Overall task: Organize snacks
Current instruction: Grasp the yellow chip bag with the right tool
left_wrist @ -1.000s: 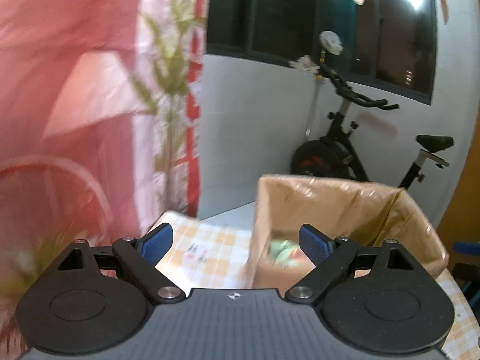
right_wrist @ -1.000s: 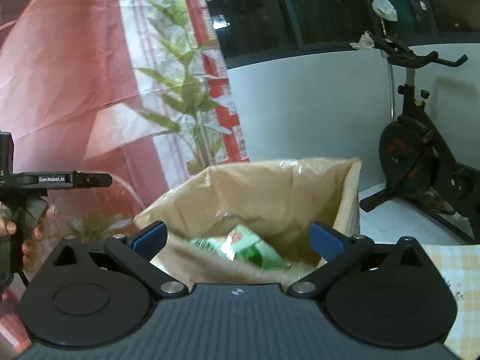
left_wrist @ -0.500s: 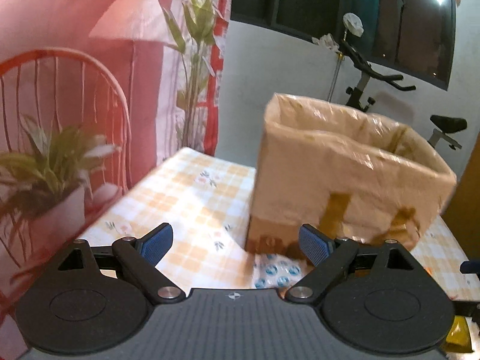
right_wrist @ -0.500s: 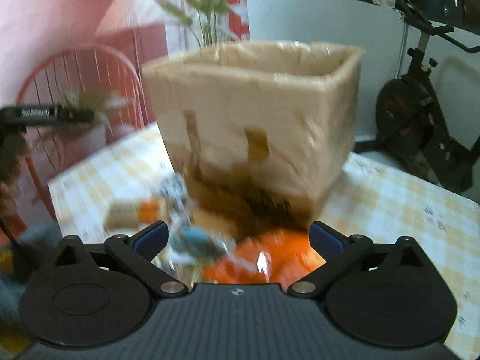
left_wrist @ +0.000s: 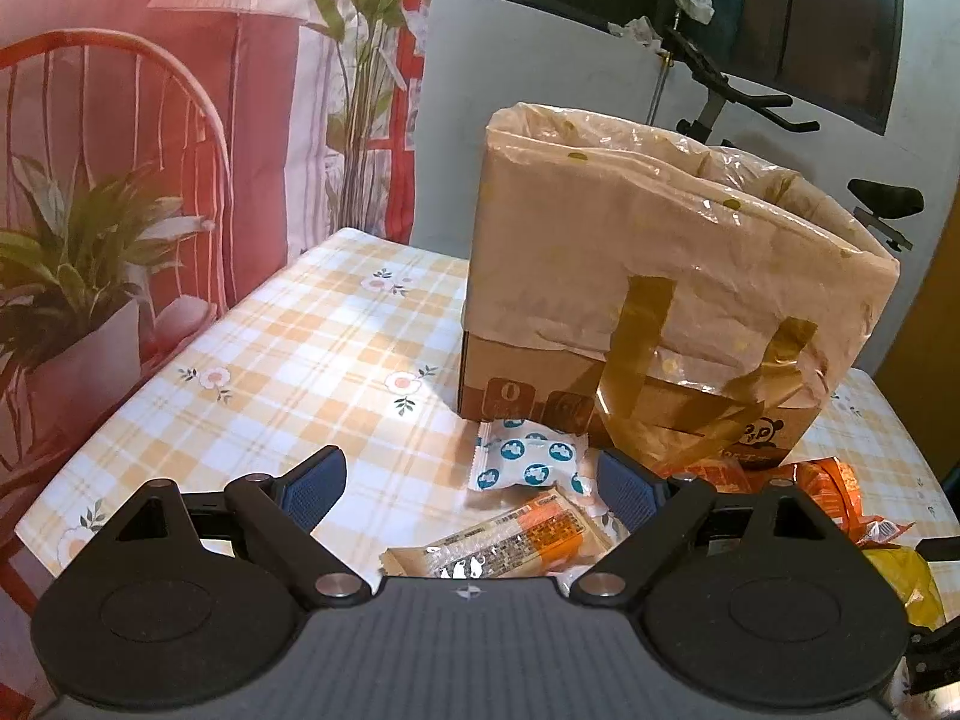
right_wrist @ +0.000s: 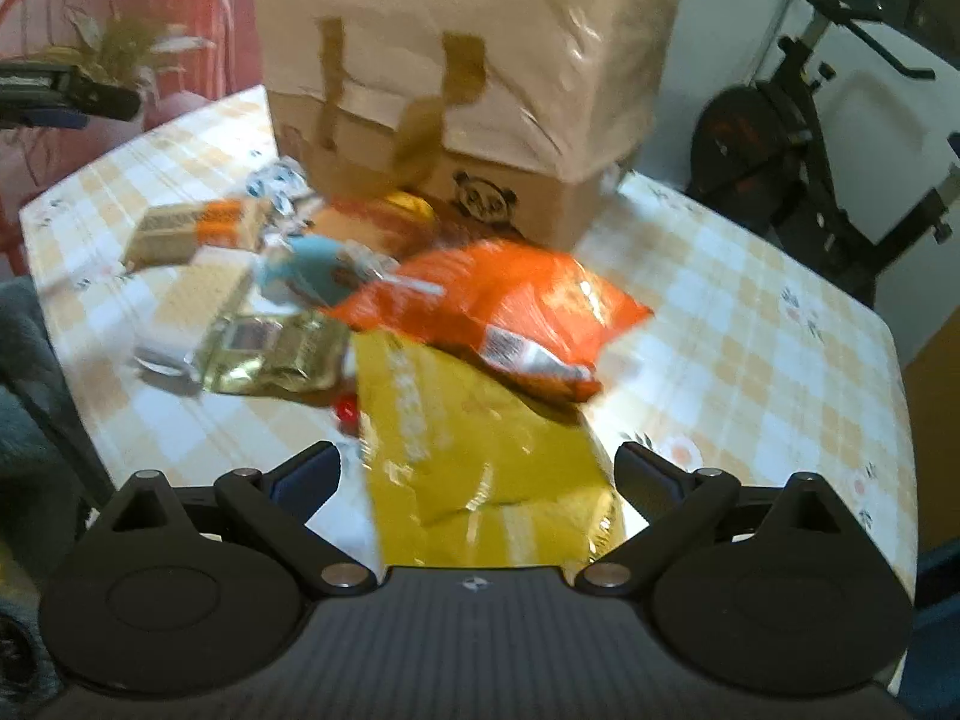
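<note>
Checked worktop, lined box behind scattered snacks. Left gripper with jaws wide, empty, above dotted packet. Right gripper likewise open, over yellow bag. Probably picking stage; next, lowering and closing.

Warm indoor light, right view motion-blurred

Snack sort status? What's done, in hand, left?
Done: cannot tell; the lined cardboard box hides its inside now.
In hand: nothing. Left gripper and right gripper are open, over the pile.
Left: white-blue packet, orange bar, orange bag, yellow bag, on the table.
</note>
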`<act>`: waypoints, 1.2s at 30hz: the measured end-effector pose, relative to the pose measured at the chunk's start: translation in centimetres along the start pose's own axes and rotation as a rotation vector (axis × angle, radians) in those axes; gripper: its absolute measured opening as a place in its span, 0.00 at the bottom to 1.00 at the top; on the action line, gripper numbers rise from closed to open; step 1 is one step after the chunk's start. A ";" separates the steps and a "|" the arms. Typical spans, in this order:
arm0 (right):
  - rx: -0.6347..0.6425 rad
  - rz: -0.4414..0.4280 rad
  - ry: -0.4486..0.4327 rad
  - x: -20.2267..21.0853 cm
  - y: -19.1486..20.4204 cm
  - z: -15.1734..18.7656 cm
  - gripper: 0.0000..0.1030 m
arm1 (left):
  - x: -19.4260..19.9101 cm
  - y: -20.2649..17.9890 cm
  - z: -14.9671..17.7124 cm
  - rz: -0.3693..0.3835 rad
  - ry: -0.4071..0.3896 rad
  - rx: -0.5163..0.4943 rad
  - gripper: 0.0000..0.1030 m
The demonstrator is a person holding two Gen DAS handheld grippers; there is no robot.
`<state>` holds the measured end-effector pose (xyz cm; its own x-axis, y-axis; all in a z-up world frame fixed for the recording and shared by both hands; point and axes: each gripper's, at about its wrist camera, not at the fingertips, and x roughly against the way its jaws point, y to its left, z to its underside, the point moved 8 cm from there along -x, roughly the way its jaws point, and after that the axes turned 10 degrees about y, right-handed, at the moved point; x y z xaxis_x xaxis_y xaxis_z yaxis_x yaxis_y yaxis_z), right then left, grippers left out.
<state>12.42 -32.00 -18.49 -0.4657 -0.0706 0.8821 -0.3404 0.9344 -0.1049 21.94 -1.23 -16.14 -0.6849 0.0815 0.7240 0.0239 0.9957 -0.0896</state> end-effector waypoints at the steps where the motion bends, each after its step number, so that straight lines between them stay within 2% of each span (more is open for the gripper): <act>1: -0.010 0.004 0.005 -0.3 -0.3 0.1 0.96 | 0.0 0.1 0.1 -0.001 0.003 0.003 0.89; 4: -0.028 -0.002 0.022 -0.8 -1.0 0.2 0.90 | -0.2 0.1 0.2 -0.002 0.011 0.010 0.89; 12: -0.046 -0.019 0.043 -2.0 -1.7 0.0 0.89 | -0.4 0.1 0.3 0.003 0.024 0.024 0.89; 18: -0.055 -0.041 0.033 -1.6 -1.7 -0.4 0.79 | -0.5 0.2 0.4 0.001 0.025 0.031 0.89; 21: -0.055 -0.081 0.018 -0.8 -1.1 -0.8 0.78 | -0.6 0.2 0.4 0.002 0.027 0.033 0.88; 26: -0.034 -0.213 -0.014 1.0 0.7 -1.9 0.78 | -0.7 0.2 0.5 0.005 0.029 0.033 0.88; 31: -0.009 -0.328 -0.088 2.5 2.6 -4.1 0.78 | -0.6 0.3 0.6 0.001 0.026 0.032 0.88; 36: -0.029 -0.398 -0.148 3.6 3.5 -6.5 0.78 | -0.7 0.9 0.2 0.008 0.031 0.038 0.88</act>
<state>14.90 -26.75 -12.73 -0.4158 -0.4756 0.7752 -0.4951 0.8334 0.2458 22.28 -0.44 -16.91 -0.6618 0.0916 0.7440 0.0013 0.9926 -0.1212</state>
